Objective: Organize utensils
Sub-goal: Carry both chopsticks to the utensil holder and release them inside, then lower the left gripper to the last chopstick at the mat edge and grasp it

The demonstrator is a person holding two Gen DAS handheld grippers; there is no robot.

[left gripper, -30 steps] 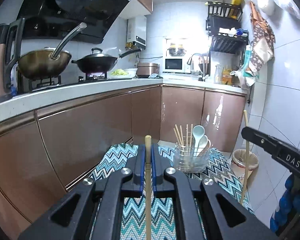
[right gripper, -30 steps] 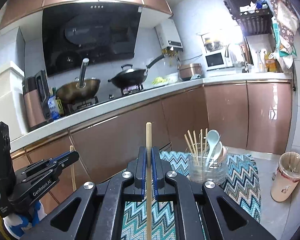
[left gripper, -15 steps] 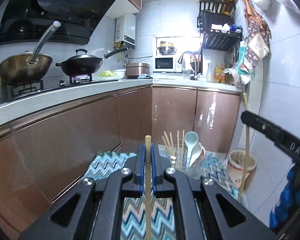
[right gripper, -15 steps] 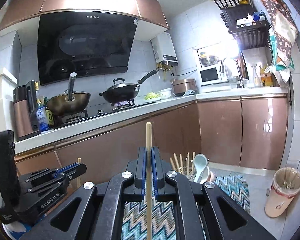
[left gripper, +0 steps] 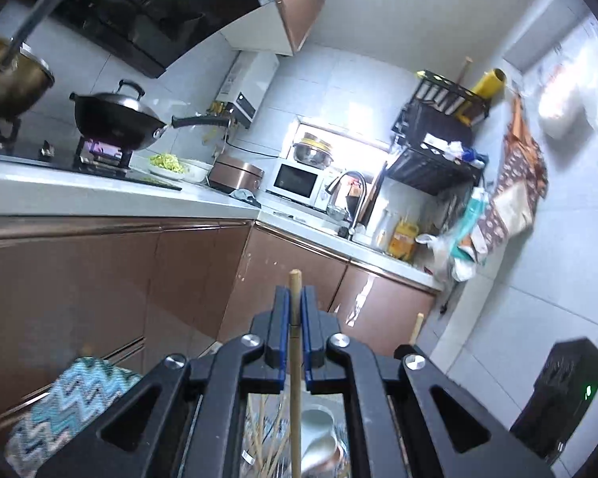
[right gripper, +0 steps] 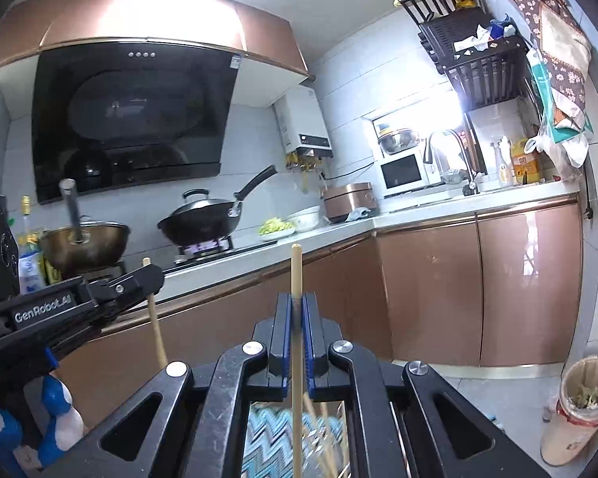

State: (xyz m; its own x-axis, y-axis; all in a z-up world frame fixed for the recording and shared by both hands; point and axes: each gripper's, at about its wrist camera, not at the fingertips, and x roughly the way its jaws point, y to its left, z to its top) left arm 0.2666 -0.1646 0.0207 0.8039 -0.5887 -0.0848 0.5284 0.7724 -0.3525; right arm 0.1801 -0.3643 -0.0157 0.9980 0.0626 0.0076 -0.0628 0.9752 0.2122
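Left gripper (left gripper: 296,310): jaws clamped on an upright chopstick (left gripper: 295,362), tip rising just above them. Right gripper (right gripper: 296,314): jaws likewise closed on a second chopstick (right gripper: 296,279). Both point level toward brown cabinets (right gripper: 426,279). Below the left gripper, white spoons (left gripper: 319,434) and more sticks show, holder indistinct. Zigzag mat (left gripper: 71,394) lies underneath.

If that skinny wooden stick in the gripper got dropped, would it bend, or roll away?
The chopstick in the right gripper probably would not bend: it stands straight, pinched only partway along. It looks thin and wooden, so likely light. Its rounded shaft suggests it could roll on a hard floor, though the zigzag mat below might stop it.
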